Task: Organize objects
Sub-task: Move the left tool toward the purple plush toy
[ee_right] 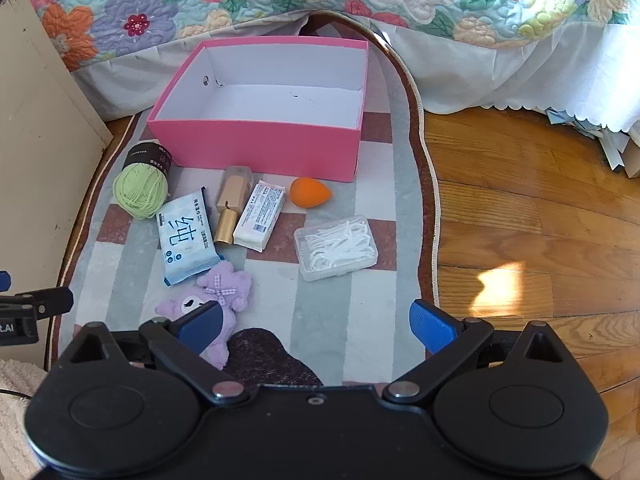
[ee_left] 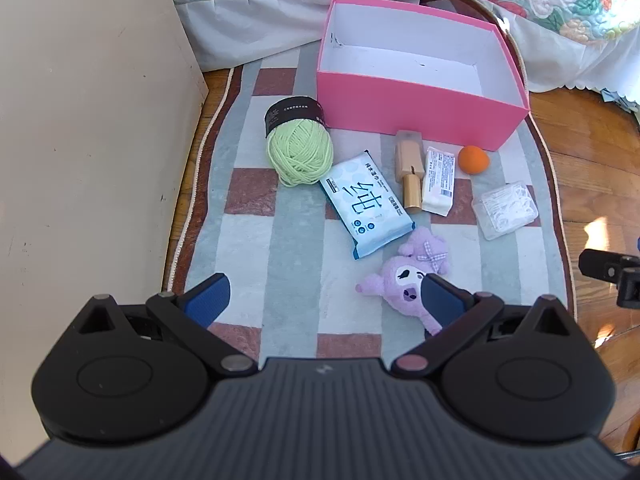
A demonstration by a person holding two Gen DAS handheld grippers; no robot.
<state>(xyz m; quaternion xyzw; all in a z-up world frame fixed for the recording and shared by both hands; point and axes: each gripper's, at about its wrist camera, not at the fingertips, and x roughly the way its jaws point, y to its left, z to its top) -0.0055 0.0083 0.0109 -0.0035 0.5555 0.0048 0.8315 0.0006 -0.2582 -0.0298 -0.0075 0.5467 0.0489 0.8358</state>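
Both my grippers hover over the checked rug [ee_left: 248, 240], fingers spread apart, nothing held: left gripper [ee_left: 324, 300], right gripper [ee_right: 316, 324]. Pink box [ee_right: 256, 144] sits at the far end of the rug, open, white inside. In front of it, left to right: green yarn ball [ee_left: 300, 156], blue wipes pack [ee_left: 366, 204], gold bottle [ee_left: 410, 172], white packet [ee_left: 439, 180], orange sponge [ee_left: 473, 159], clear floss-pick case [ee_right: 336, 246]. Purple plush [ee_left: 404, 276] lies nearest me.

One pink box [ee_right: 256, 148], one yarn ball [ee_right: 140, 190], one wipes pack [ee_right: 186, 238], one gold bottle [ee_right: 230, 208], one white packet [ee_right: 259, 216], one orange sponge [ee_right: 309, 193], one floss-pick case [ee_right: 336, 247], one purple plush [ee_right: 224, 292].
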